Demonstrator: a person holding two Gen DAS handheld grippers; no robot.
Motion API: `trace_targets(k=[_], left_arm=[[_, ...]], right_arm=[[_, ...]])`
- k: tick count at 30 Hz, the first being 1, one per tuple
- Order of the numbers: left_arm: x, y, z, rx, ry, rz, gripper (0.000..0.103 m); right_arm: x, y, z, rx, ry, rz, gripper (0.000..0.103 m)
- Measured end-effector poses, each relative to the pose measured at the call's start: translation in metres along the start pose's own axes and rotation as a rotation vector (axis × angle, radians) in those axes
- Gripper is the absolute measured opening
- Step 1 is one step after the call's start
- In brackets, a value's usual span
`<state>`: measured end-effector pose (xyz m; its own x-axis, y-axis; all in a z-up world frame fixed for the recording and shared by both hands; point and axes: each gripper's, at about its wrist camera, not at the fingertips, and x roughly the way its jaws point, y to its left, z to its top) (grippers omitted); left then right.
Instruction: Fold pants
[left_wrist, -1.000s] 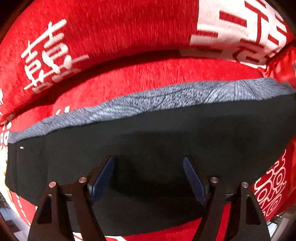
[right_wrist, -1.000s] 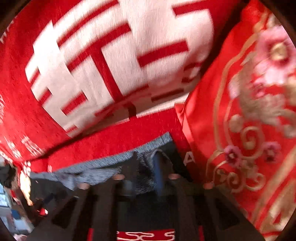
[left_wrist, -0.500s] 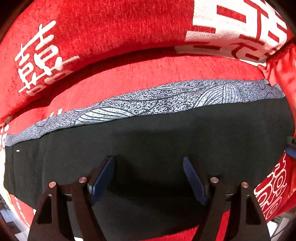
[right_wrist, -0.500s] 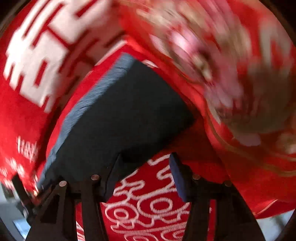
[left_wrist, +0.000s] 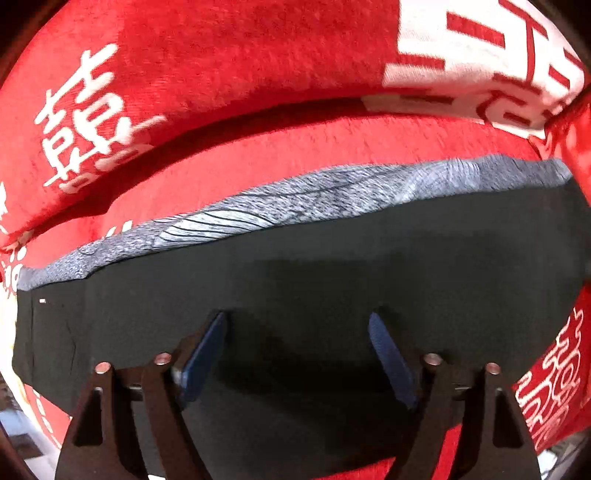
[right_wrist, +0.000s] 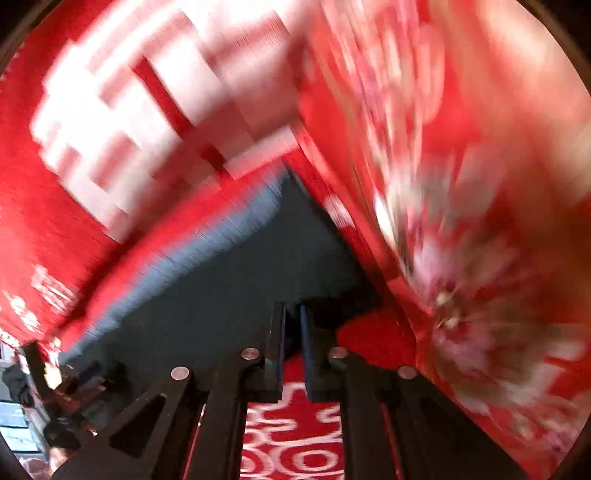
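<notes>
The pants (left_wrist: 314, 280) lie folded flat on a red sofa seat, black with a grey patterned band (left_wrist: 295, 199) along the far edge. My left gripper (left_wrist: 297, 332) hovers just over the black cloth, jaws wide open and empty. In the blurred right wrist view the pants (right_wrist: 221, 288) fill the middle. My right gripper (right_wrist: 292, 317) is at their near right corner with the jaws almost together on the cloth's edge.
A red backrest cushion (left_wrist: 221, 66) with white characters rises behind the pants. A red embroidered cushion (right_wrist: 461, 184) stands close on the right. The red seat cover with white pattern (right_wrist: 295, 443) runs under the right gripper. The left gripper shows at far left (right_wrist: 55, 384).
The right gripper opened and swung away, then came back to the pants' right corner and closed. The left gripper stayed open over the cloth, hardly moving.
</notes>
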<state>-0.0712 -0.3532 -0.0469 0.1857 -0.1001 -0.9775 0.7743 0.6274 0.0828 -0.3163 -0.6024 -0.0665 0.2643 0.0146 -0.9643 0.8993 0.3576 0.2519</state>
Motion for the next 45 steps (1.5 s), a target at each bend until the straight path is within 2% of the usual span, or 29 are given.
trace_targets(k=[2,6,10,15,17,20,22,23,26,28,30,32,35,36,37,39,41,45], left_arm=[[-0.001,0.001,-0.002,0.001,-0.002,-0.009,0.083],[-0.008,-0.002,-0.001,0.003,0.006,0.014,0.083],[-0.028,-0.014,0.011,0.016,-0.059,-0.016,0.083],[-0.019,-0.029,0.031,0.03,-0.068,-0.025,0.083],[-0.005,-0.034,0.038,0.015,-0.053,-0.001,0.083],[0.009,-0.031,0.044,-0.037,-0.039,-0.023,0.083],[0.01,-0.033,0.048,-0.028,-0.061,-0.008,0.087],[0.011,-0.034,0.05,-0.02,-0.069,0.003,0.091],[0.011,-0.028,0.057,-0.05,-0.045,-0.013,0.093],[0.0,-0.022,0.059,-0.063,-0.062,0.022,0.093],[-0.004,-0.018,0.058,-0.057,-0.085,0.047,0.093],[-0.006,-0.007,0.051,-0.054,-0.075,0.069,0.093],[0.007,0.01,0.033,-0.039,-0.008,0.119,0.093],[0.008,0.02,0.029,-0.062,-0.005,0.091,0.093],[0.004,0.033,0.025,-0.104,-0.001,0.068,0.093],[-0.001,0.047,0.018,-0.116,0.021,0.089,0.093],[-0.006,0.058,0.009,-0.126,0.038,0.115,0.093],[-0.019,0.087,-0.016,-0.152,0.06,0.104,0.093]], right_arm=[[-0.012,-0.003,-0.009,-0.005,-0.034,-0.006,0.028],[-0.049,0.002,-0.026,-0.03,-0.118,-0.006,0.03],[-0.072,0.014,-0.026,-0.06,-0.176,0.039,0.03],[-0.04,0.057,0.017,-0.163,-0.135,0.066,0.03],[-0.016,0.068,0.026,-0.206,-0.108,0.041,0.03],[0.013,0.079,0.04,-0.25,-0.088,-0.005,0.03],[0.024,0.076,0.049,-0.282,-0.086,-0.024,0.029],[0.026,0.076,0.056,-0.298,-0.113,-0.034,0.027],[0.026,0.073,0.071,-0.281,-0.127,-0.077,0.025],[0.018,0.069,0.076,-0.208,-0.119,-0.069,0.026],[0.005,0.064,0.069,-0.163,-0.117,-0.049,0.029],[-0.006,0.063,0.053,-0.182,-0.117,-0.03,0.03],[-0.004,0.062,0.025,-0.277,-0.094,-0.093,0.034],[0.002,0.058,0.017,-0.298,-0.08,-0.114,0.034],[0.001,0.053,0.009,-0.298,-0.098,-0.098,0.034],[-0.007,0.051,0.001,-0.276,-0.104,-0.096,0.034],[-0.017,0.047,-0.009,-0.23,-0.09,-0.056,0.034],[-0.03,0.057,-0.043,-0.158,-0.038,0.09,0.035]])
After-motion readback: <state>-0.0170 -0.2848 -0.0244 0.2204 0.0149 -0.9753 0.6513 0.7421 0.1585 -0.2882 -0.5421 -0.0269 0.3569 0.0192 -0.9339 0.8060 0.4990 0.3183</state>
